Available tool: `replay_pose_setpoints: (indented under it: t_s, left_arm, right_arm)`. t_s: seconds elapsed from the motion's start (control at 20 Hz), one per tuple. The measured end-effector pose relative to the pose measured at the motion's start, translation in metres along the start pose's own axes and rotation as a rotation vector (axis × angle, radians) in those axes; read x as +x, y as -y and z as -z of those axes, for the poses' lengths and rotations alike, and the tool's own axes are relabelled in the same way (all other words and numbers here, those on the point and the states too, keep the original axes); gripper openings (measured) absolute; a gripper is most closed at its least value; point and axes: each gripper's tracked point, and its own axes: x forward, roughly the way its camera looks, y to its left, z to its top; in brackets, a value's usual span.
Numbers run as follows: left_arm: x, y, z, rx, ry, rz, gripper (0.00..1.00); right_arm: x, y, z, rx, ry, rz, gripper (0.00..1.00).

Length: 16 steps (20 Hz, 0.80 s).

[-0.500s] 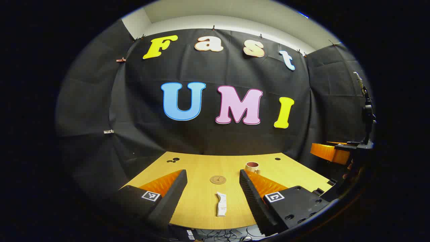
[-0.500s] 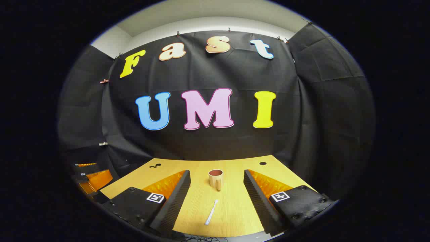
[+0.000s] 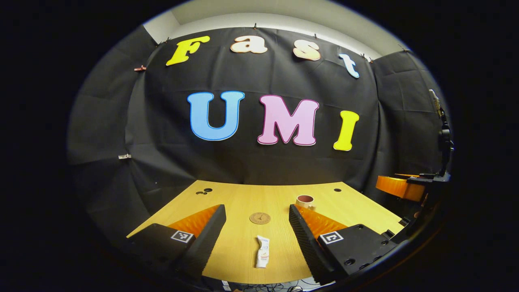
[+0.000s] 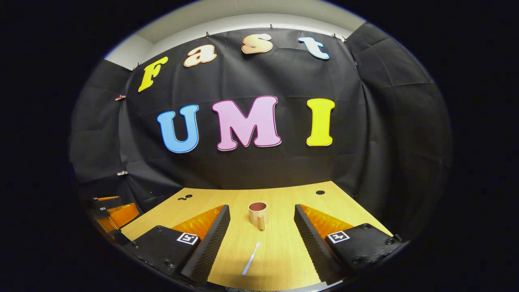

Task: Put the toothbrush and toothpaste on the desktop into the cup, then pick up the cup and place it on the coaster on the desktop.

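Your left gripper has its fingers spread wide and empty; the toothpaste lies flat on the desk between them. It looks soft and light, so take it across the middle. The right gripper is spread too, with the thin, stiff toothbrush before the cup.

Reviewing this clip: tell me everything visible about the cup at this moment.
The cup is a small tan mug with a reddish-brown inside and a handle that faces the right gripper view's camera. It stands upright on the wooden desktop, open end up, with nothing seen inside. Nothing touches it: the toothbrush lies nearer the camera, apart from it. In the left gripper view the cup stands right of the coaster, not on it.
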Motion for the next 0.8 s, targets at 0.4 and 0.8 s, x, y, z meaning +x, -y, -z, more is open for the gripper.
replay_pose_setpoints:
  t_s: [0.4,0.8]
  left_arm:
    - [0.018,0.009,0.017,0.011,-0.045,0.005,0.97]
    - [0.044,0.016,0.093,0.029,-0.208,0.001,0.98]
  right_arm:
    - [0.019,0.009,0.008,-0.016,-0.032,-0.022,0.98]
    - [0.036,0.036,0.031,-0.006,-0.107,-0.025,0.98]
